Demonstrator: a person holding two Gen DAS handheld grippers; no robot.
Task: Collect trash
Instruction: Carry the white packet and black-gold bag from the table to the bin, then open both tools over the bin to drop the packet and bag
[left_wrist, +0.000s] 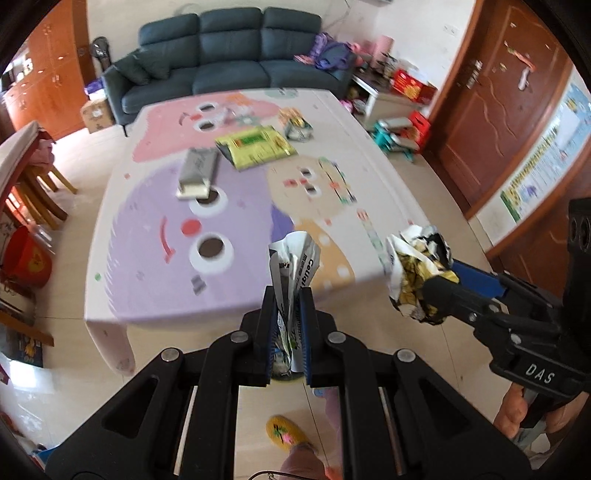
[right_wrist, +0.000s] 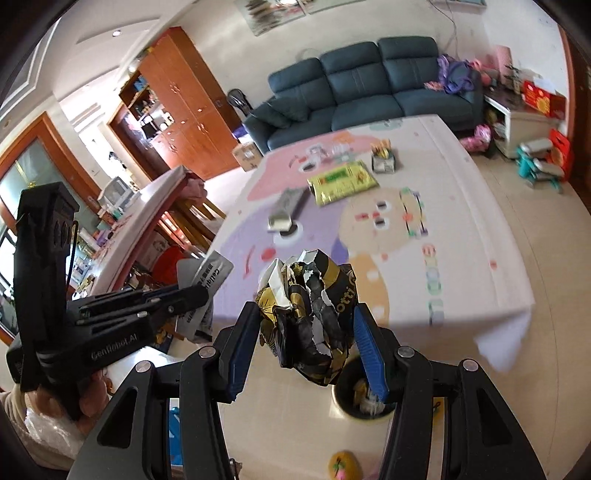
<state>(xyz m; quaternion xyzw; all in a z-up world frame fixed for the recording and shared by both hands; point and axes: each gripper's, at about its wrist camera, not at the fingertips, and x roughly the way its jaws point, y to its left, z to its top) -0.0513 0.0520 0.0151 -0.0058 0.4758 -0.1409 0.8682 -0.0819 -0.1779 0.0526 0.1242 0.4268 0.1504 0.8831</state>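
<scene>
Trash in hand: 2 pcs. Silver foil sachet (left_wrist: 293, 258) pinched upright in left gripper (left_wrist: 287, 306), jaws nearly closed on it. Crumpled black-gold wrapper (right_wrist: 310, 314) clamped in right gripper (right_wrist: 308, 325), jaws partway closed around the wad, which bulges above and below the pads. Both grippers off the near edge of the table (left_wrist: 110, 288), above the floor.

Bin (right_wrist: 354, 398) on floor just below right gripper, dark, round, w/ some scraps already inside; count of those not readable. In left view only a sliver of it behind the sachet's lower end.

Progress, by judgement: roughly mid-task. Some trash binned, 2 pcs lifted and near the drop point, not yet released. Right wad looks about over the bin rim; left sachet close too.

Left on table, 3 clear pcs:
- grey-white flat packet (left_wrist: 197, 171), near middle
- yellow-green snack bag (left_wrist: 256, 147), beyond it
- small opened silver-yellow bag (left_wrist: 297, 125), just beside the yellow one, far side

Possibly 1 more clear wrapper at (left_wrist: 236, 112) near far end; too blurred to confirm, may be cloth print.

Total seen: 2 grippers, 2 held pcs, 3 sure pcs on table, 1 bin. Yellow slipper (left_wrist: 286, 432) on floor near bin, not trash.
</scene>
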